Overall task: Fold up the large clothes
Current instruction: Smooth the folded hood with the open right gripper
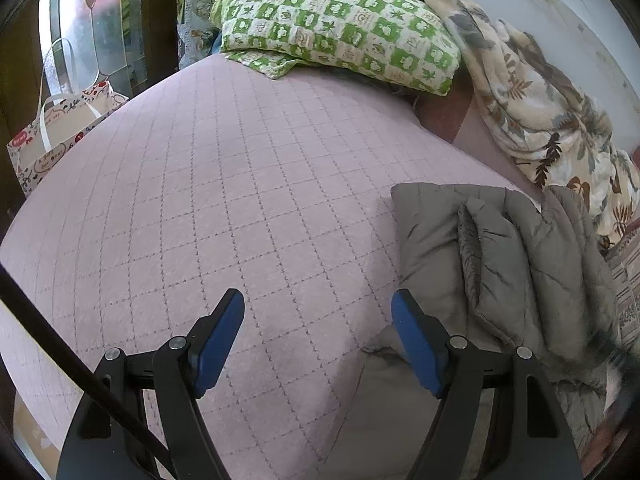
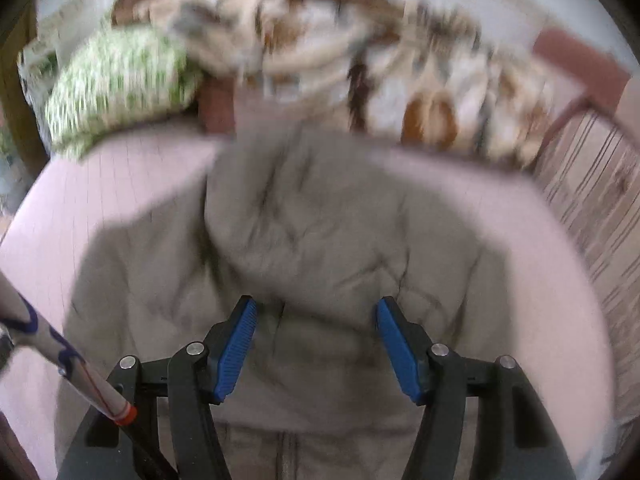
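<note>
pink bedspread (image 1: 224,184) – both tools angled down, open over grey jacket (image 2: 312,220)

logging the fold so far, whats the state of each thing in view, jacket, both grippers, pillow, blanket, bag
jacket: lying on the pink bed cover, partly folded, a sleeve laid across its body, not held
left gripper: open, over bare cover, nothing between its fingers
right gripper: open above the jacket, not gripping it
pillow: lying at the head of the bed
blanket: bunched along the wall side
bag: upright beside the bed
</note>
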